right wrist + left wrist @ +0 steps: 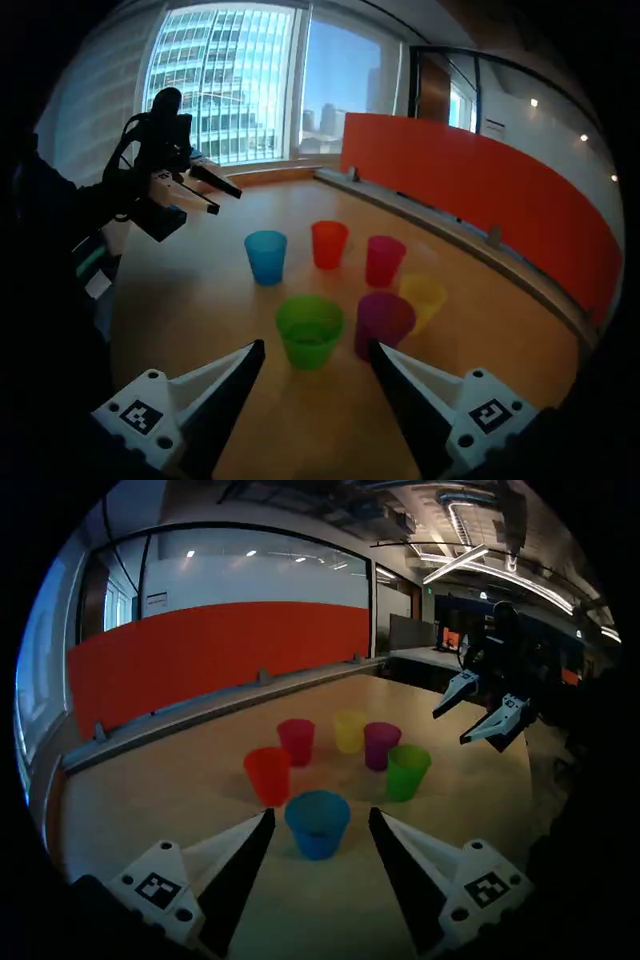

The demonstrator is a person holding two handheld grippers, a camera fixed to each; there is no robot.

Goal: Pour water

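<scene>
Left gripper (320, 812) stood spread, facing a blue plastic cup (318, 826); right gripper (314, 345) spread, facing a green plastic cup (310, 330).

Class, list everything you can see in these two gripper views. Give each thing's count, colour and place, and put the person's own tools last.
blue cup: 1, blue, end of the cup ring nearest the left gripper
orange cup: 1, orange-red, next to the blue cup
pink cup: 1, pink-red, on the panel side of the ring
yellow cup: 1, yellow, on the panel side of the ring
purple cup: 1, purple, between yellow and green
green cup: 1, green, nearest the right gripper
table: 1, light wood, under all the cups
wall panel: 1, orange, along the table's edge
windows: several panes, beyond the table
left gripper: 1, white and black, open, facing the blue cup
right gripper: 1, white and black, open, facing the green cup
</scene>
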